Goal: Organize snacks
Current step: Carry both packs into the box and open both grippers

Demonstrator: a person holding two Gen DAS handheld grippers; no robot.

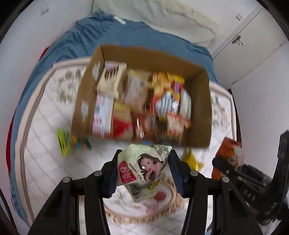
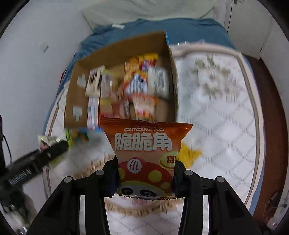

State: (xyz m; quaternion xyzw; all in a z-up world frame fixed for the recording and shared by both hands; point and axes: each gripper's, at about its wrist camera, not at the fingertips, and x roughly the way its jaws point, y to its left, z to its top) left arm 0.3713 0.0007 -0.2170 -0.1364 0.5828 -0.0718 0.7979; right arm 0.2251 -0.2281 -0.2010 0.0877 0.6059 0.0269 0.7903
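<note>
White quilted mattress [image 1: 54,162] over blue sheet [image 1: 126,36]; left gripper [image 1: 142,171] grasps pale packet [image 1: 144,162]; right gripper [image 2: 145,177] grasps orange bag [image 2: 144,142]

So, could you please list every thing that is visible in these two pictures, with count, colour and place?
cardboard box: one, brown, on the quilt, open, full of blurred snack packs
pale green packet: one, printed with a portrait, held in the left gripper
orange bag: one, white lettering and a panda, held in the right gripper
yellow packet: one, on the quilt near the box
green-yellow packet: one, on the quilt by the box's near left corner
quilt: one, white with pale pattern, over a blue sheet
pillow: one, off-white, at the far end
door: one, white, far right
left gripper: black, shut on the packet
right gripper: black, shut on the bag
</note>
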